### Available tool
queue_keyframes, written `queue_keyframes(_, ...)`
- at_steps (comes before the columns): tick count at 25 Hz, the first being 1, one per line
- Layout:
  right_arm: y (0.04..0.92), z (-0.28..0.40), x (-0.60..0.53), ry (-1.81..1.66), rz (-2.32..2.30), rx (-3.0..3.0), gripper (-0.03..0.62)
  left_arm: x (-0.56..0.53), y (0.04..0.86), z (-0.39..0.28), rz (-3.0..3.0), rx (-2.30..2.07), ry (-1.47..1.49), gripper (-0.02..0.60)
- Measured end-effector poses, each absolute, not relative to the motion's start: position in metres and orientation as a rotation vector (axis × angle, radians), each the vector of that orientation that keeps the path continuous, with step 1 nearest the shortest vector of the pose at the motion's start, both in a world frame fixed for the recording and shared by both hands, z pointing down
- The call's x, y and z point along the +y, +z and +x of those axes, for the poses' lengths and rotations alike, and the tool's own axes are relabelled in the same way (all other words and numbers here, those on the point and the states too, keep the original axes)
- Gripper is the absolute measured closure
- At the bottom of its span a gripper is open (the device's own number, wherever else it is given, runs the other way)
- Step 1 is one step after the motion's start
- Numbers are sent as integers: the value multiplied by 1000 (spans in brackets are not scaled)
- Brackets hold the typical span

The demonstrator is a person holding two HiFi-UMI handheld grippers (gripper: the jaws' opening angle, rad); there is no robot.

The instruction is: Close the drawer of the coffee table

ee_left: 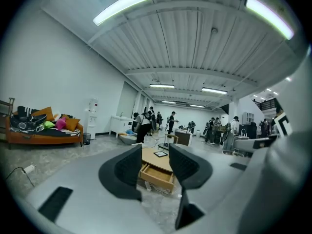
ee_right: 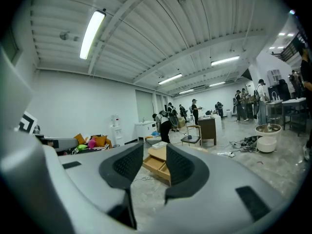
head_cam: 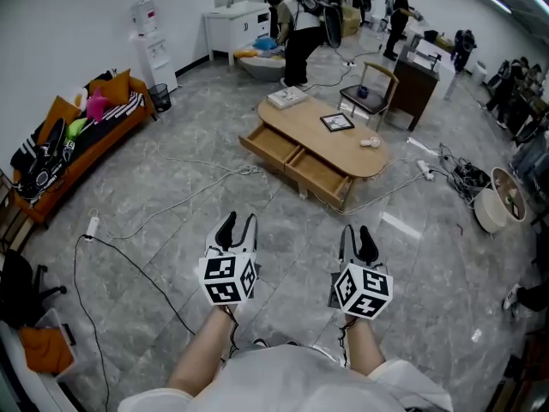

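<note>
Ahead at twelve o'clock on the grey tiled floor (head_cam: 171,221), the oval light-wood coffee table surface (head_cam: 343,140) has two wooden drawers (head_cam: 273,144) pulled out. I hold left gripper (head_cam: 239,223) and right gripper (head_cam: 355,232) near level, side by side, jaws narrowly parted, empty.

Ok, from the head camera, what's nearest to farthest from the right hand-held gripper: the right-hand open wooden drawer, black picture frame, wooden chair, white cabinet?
1. Right-hand open wooden drawer, front of the coffee table, ahead of the right hand-held gripper.
2. Black picture frame, on that table.
3. Wooden chair, just behind the table.
4. White cabinet, at the far wall.
</note>
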State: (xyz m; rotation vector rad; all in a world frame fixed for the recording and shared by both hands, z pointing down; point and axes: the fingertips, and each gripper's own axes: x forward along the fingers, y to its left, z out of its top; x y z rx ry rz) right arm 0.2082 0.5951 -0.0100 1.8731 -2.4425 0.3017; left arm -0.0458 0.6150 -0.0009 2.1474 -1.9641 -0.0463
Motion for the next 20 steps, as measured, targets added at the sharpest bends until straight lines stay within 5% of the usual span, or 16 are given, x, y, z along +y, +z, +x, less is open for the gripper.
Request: queue_keyframes(20, -5, 221, 602, 294, 1907, -2420, 196, 617, 5, -39, 2202, -1904, 26, 116)
